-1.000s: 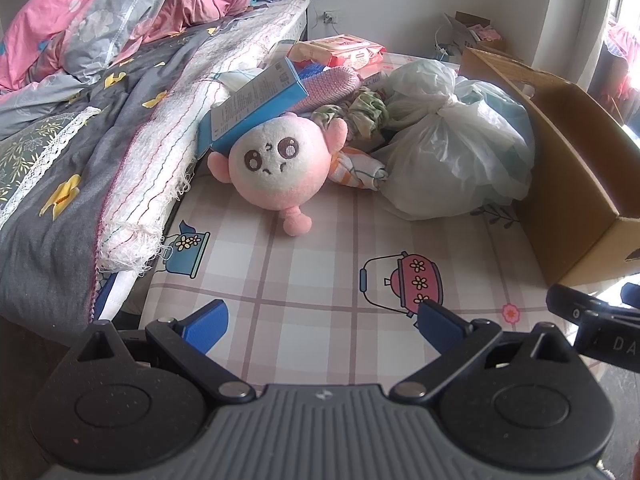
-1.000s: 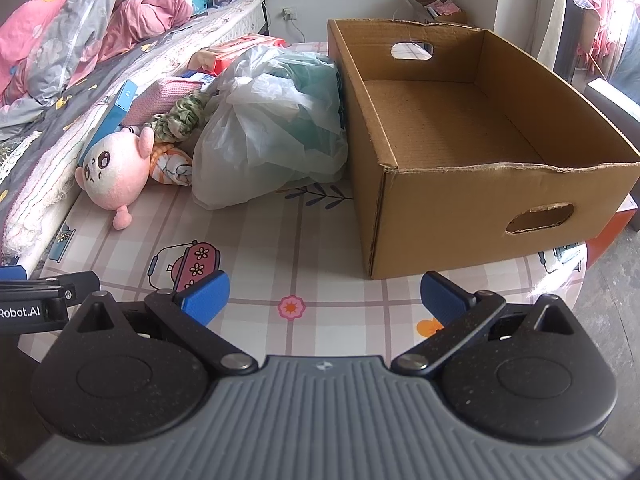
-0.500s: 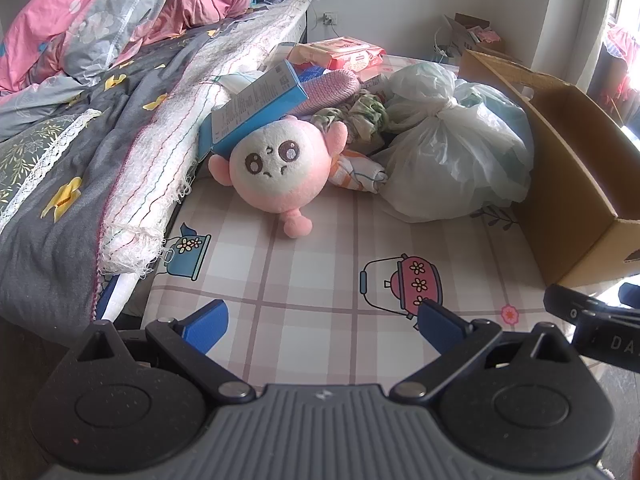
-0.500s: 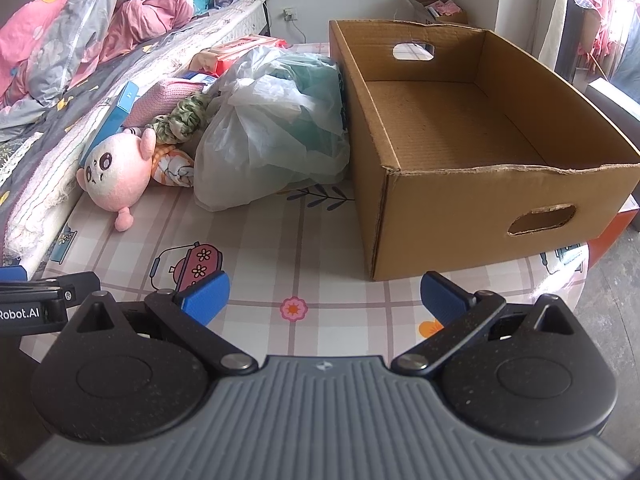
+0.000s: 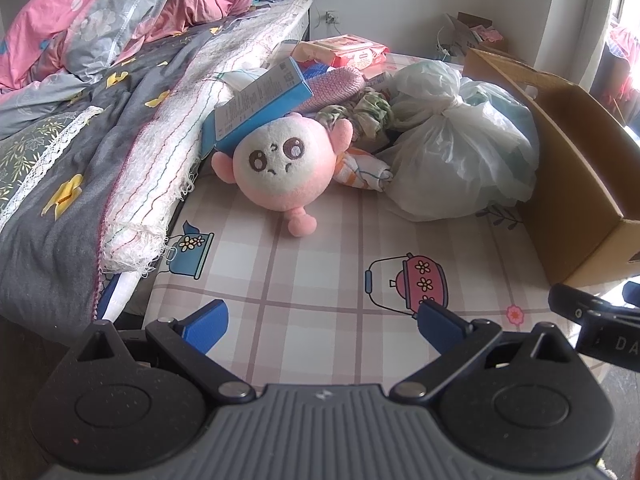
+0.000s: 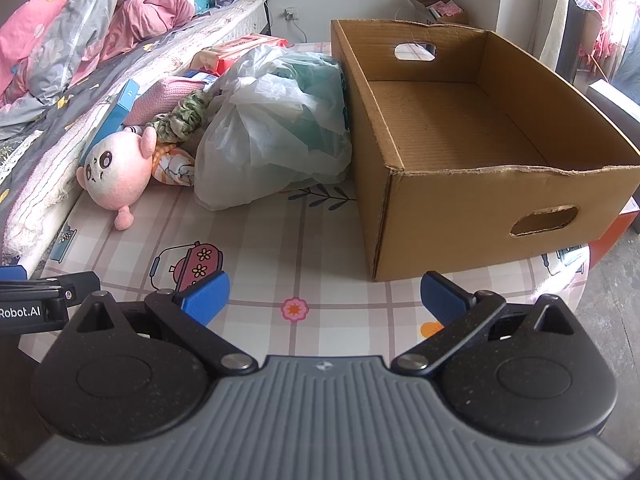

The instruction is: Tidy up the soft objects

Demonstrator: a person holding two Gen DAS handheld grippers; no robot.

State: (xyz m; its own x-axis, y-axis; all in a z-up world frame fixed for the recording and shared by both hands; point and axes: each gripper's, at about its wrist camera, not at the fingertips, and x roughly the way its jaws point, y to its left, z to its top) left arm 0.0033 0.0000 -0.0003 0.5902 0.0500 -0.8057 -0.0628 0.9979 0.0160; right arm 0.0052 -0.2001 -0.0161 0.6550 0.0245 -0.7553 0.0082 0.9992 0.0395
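Both blue-padded fingers (image 5: 206,322) of the left gripper (image 5: 322,322) and the right gripper (image 6: 324,294) are spread wide, grasping nothing. On the checked tablecloth (image 6: 296,248), the open brown cardboard box (image 6: 460,160) stands empty, cut off in the left view. Beside it, a knotted white plastic bag (image 6: 272,136) hides its contents. A round pink plush doll (image 5: 284,168) lies partly under a blue carton (image 5: 260,104)

Checked tablecloth (image 6: 320,236) printed with teapots and flowers. Left of it, grey patterned bedspread (image 5: 60,168) under heaped pink bedding (image 5: 192,4). Beyond its far edge, wall socket (image 6: 291,13) and what may be a small open carton (image 6: 434,6).
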